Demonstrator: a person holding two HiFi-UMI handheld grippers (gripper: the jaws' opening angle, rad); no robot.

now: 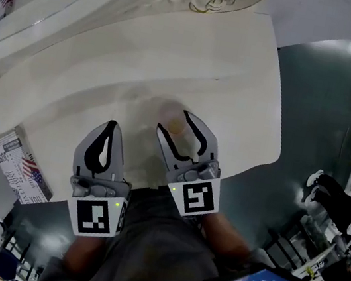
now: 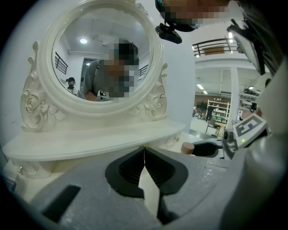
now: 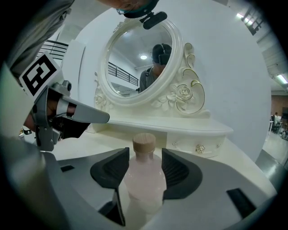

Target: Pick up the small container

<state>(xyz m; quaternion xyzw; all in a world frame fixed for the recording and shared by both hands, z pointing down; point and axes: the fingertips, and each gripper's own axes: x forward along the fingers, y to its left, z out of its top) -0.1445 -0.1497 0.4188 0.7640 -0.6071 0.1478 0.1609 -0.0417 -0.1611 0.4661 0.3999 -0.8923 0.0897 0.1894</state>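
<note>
The right gripper (image 3: 145, 152) has its jaws spread partway and pressed against both sides of the small container (image 3: 145, 179), a pink bottle with a wooden cap, near the front edge of the dressing table (image 1: 240, 80). The left gripper (image 2: 144, 152) is beside it with jaws pressed together, holding nothing.

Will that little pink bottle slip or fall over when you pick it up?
Probably a bit tippy: the bottle is tall and narrow with a cap on top. It might be slippery too, since its pink sides look smooth and rounded where the right tool holds it. It looks small, so likely light.
</note>
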